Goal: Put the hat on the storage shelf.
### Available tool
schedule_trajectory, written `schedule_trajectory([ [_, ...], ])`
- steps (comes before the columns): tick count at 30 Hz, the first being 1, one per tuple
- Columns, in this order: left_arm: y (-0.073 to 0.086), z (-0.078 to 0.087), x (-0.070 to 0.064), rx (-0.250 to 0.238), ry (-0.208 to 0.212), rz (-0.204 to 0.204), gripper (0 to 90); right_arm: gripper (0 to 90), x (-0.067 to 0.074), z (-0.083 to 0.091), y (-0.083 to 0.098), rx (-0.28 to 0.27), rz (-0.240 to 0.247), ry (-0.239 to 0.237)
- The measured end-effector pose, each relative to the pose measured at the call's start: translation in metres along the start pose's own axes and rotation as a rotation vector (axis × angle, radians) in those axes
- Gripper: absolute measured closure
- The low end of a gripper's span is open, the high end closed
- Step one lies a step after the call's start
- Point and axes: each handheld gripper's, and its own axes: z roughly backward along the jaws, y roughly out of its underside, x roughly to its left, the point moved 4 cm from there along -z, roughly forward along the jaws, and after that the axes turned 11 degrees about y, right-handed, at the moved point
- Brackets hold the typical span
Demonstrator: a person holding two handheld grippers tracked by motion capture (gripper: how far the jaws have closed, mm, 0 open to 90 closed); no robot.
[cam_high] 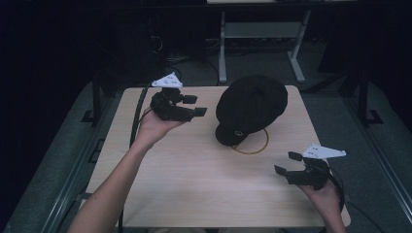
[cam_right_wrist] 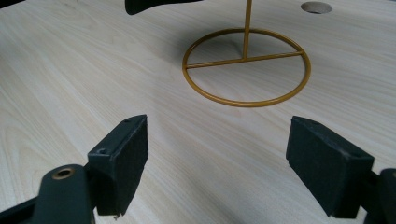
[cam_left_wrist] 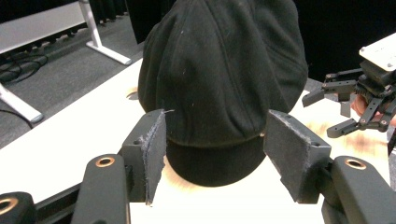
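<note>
A black cap (cam_high: 251,108) hangs on a gold wire stand, whose round base ring (cam_high: 252,145) rests on the light wooden table (cam_high: 194,174). My left gripper (cam_high: 195,106) is held above the table just left of the cap, open, with nothing between its jaws. In the left gripper view the cap (cam_left_wrist: 224,79) is close ahead, its brim low between the pads (cam_left_wrist: 156,149). My right gripper (cam_high: 286,163) is open near the table's front right corner, apart from the stand. The right gripper view looks at the stand's ring (cam_right_wrist: 246,67) and upright rod beyond the empty jaws.
The table has a round cable hole (cam_right_wrist: 316,7) past the stand. Behind the table stands a white-legged desk frame (cam_high: 262,43) on grey carpet, with cables on the floor. A black cable (cam_high: 138,111) trails from the left gripper.
</note>
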Motion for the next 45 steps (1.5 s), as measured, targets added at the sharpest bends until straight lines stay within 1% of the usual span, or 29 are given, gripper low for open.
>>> schedule_trajectory([
  [1,0.002,0.001,0.000,-0.011,0.001,0.001,38.4,20.4,0.000,0.000,0.000,0.000,-0.002,-0.001],
  [2,0.004,0.003,0.000,-0.012,0.003,0.000,38.4,20.4,0.000,0.000,0.000,0.001,-0.003,-0.001],
  [4,0.009,0.005,0.000,-0.024,0.001,0.010,38.0,20.3,0.000,0.000,0.000,0.001,-0.001,0.003],
  [5,0.011,0.006,0.001,-0.018,0.003,0.012,37.9,20.2,0.000,0.000,0.000,0.001,-0.001,0.003],
  [12,0.030,0.012,0.003,-0.003,-0.027,0.030,37.3,20.1,0.000,0.001,0.001,0.007,0.002,0.008],
  [13,0.030,0.012,0.003,-0.003,-0.027,0.030,36.9,20.1,0.000,0.001,0.001,0.008,0.001,0.008],
  [14,0.035,0.015,0.004,-0.005,-0.031,0.036,36.7,20.0,0.000,0.001,0.001,0.007,0.000,0.010],
  [15,0.035,0.015,0.004,-0.005,-0.031,0.036,36.5,20.0,0.000,0.001,0.001,0.007,0.000,0.010],
  [16,0.039,0.017,0.005,-0.013,-0.029,0.051,36.3,19.9,0.000,0.002,0.001,0.006,-0.001,0.009],
  [18,0.043,0.020,0.006,-0.019,-0.028,0.067,35.7,19.9,0.000,0.002,0.001,0.007,-0.001,0.012],
  [21,0.047,0.022,0.007,-0.022,-0.032,0.071,35.2,19.8,0.000,0.002,0.001,0.008,-0.001,0.012],
  [22,0.051,0.024,0.008,-0.024,-0.041,0.073,35.2,19.8,0.000,0.002,0.001,0.008,0.000,0.011],
  [24,0.055,0.026,0.009,-0.024,-0.047,0.082,35.0,19.8,0.000,0.002,0.001,0.011,0.000,0.010],
  [27,0.061,0.029,0.007,-0.029,-0.054,0.079,34.5,19.8,0.000,0.002,0.002,0.014,-0.005,0.008],
  [31,0.067,0.031,0.005,-0.021,-0.067,0.072,33.8,19.8,0.000,0.002,0.002,0.012,-0.003,0.009],
  [33,0.068,0.031,0.004,-0.022,-0.069,0.075,32.6,19.8,0.000,0.002,0.002,0.013,-0.004,0.011],
  [34,0.072,0.031,0.003,-0.028,-0.068,0.078,32.4,19.8,0.000,0.002,0.003,0.012,-0.006,0.009],
  [38,0.081,0.032,0.003,-0.014,-0.078,0.078,31.8,19.8,0.001,0.002,0.003,0.016,0.000,0.007],
  [45,0.101,0.033,0.004,-0.007,-0.086,0.113,30.6,19.9,0.001,0.000,0.004,0.022,0.000,0.005],
])
